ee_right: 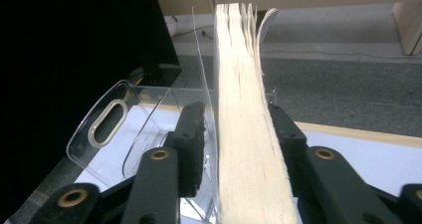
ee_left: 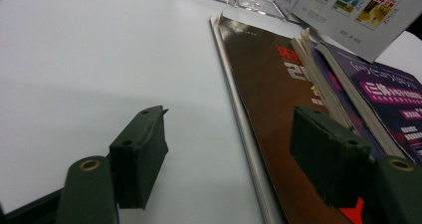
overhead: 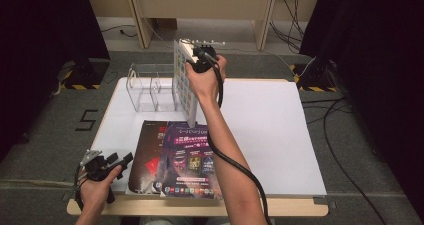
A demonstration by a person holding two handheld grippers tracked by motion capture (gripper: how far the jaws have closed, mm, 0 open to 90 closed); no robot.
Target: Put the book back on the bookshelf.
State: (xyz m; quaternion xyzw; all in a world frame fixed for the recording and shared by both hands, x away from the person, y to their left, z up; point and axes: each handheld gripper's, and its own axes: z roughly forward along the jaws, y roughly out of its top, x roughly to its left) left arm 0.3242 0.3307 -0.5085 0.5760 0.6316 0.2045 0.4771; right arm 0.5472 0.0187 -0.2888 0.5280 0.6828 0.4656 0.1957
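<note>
My right gripper is shut on a white-covered magazine and holds it upright above the table, right beside a clear acrylic file holder. In the right gripper view the magazine's page edges run up between the jaws of my right gripper, with the clear holder just left of them. Flat on the table lie a dark brown magazine and a purple one overlapping its right side. My left gripper is open at the front left, its jaws straddling the dark magazine's left edge.
The white tabletop has bare room to the right of the right forearm and left of the magazines. A black cable trails along the right arm. Dark curtains, cables and a wooden bench stand beyond the table.
</note>
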